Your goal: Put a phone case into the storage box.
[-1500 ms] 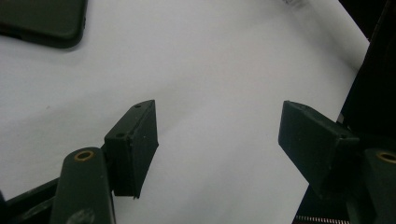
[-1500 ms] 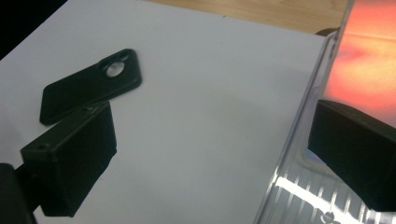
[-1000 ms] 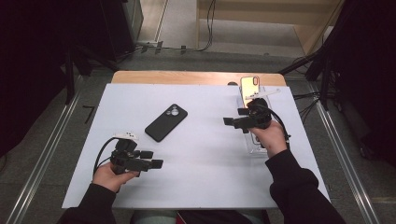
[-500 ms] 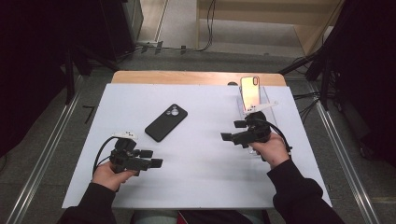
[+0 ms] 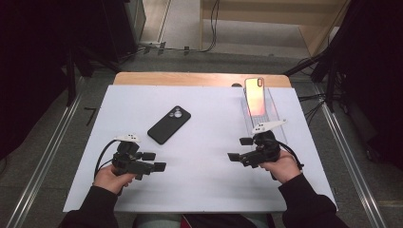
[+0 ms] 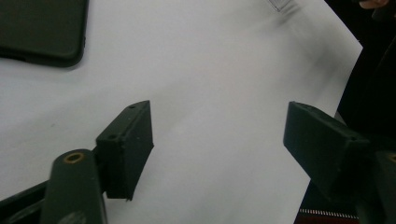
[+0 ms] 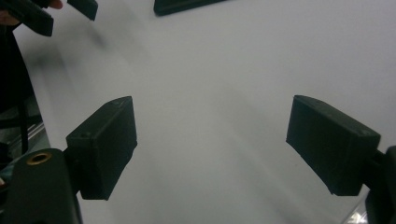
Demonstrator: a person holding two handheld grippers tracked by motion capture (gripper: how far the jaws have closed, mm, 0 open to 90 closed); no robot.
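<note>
The left gripper [image 5: 153, 161] is wide open and holds nothing. It rests low over the desk [image 5: 209, 190] near the front left. The right gripper [image 5: 241, 148] is wide open too, and it is empty. In the left gripper view the two black jaws stand far apart with bare white desk between them, and the right gripper view shows the same.

The black phone [image 5: 169, 124] lies flat on the desk, camera side up. From the left gripper it sits at about one o'clock, near but not touching. From the right gripper it sits at about ten o'clock, farther off. So the left hand [image 5: 111, 178] is the nearer one. The phone's long side runs slanted, from seven o'clock up to one o'clock. I think a gripper would have to close across its short side to pick it up.

A second phone [image 5: 255, 96] with a shiny pink back leans in a clear stand [image 5: 273, 116] at the far right of the desk. It is at about twelve o'clock from the right gripper, near it. The right hand [image 5: 283, 166] is the closer one to that phone.
</note>
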